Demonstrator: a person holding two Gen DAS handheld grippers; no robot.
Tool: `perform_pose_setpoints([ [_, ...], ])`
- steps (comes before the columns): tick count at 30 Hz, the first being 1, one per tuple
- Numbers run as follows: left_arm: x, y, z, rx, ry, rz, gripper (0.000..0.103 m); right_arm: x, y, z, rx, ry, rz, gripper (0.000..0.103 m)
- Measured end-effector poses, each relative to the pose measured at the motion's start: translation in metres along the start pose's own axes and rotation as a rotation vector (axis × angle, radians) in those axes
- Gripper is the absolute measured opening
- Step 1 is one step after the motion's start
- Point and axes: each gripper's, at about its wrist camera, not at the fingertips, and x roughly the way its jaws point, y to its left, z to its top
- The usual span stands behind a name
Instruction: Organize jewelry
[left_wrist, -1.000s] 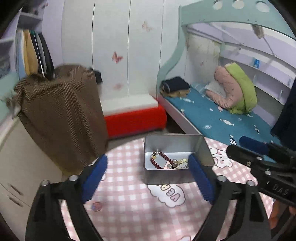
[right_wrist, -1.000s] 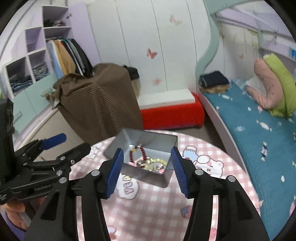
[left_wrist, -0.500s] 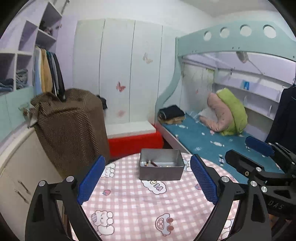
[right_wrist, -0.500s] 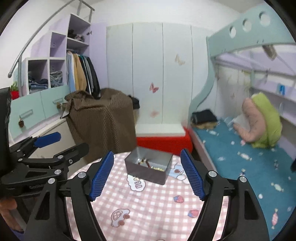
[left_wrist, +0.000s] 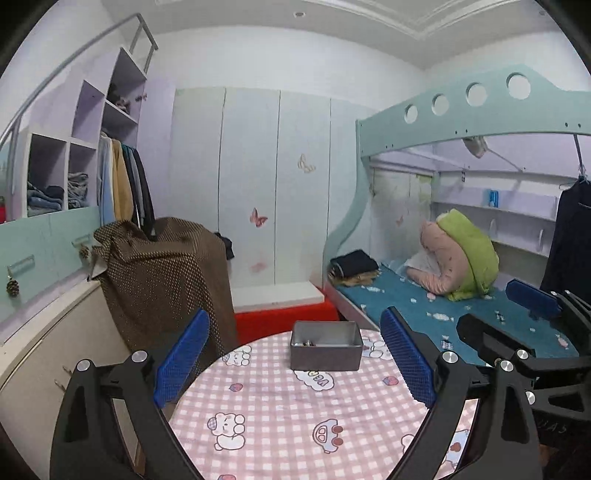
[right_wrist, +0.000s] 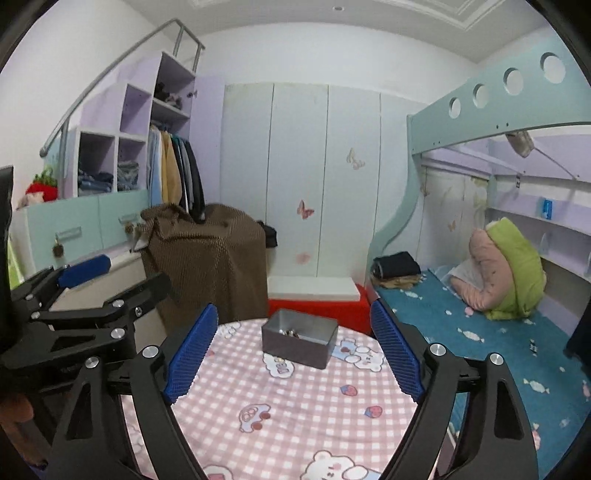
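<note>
A grey metal tin (left_wrist: 325, 350) stands at the far side of the round table with a pink checked cloth (left_wrist: 280, 410); it also shows in the right wrist view (right_wrist: 299, 343). Bits of jewelry (left_wrist: 307, 343) peek over its rim, also in the right wrist view (right_wrist: 291, 333). My left gripper (left_wrist: 293, 363) is open and empty, held back from the tin above the table. My right gripper (right_wrist: 293, 354) is open and empty, likewise back from the tin. Each gripper shows at the edge of the other's view.
A brown-draped piece of furniture (left_wrist: 166, 280) stands left of the table. A red and white bench (left_wrist: 284, 314) lies behind it. A bunk bed with a blue mattress (left_wrist: 443, 310) is on the right. Wardrobes and shelves line the walls.
Both grippers have pulled back and up from the tin, which now looks smaller and farther. Both jaws have stayed open and empty.
</note>
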Motion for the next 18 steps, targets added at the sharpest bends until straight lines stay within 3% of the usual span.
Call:
perform_pose_setpoints([
  [6,-0.027,-0.01,0.001,0.01,-0.061,0.044,0.091,-0.023,0.005,0.0,0.004,-0.036,-0.021,0.084],
  [18,-0.045,-0.013,0.002,0.01,-0.101,0.032,0.091,-0.043,0.002,0.0,0.014,-0.073,-0.055,0.085],
])
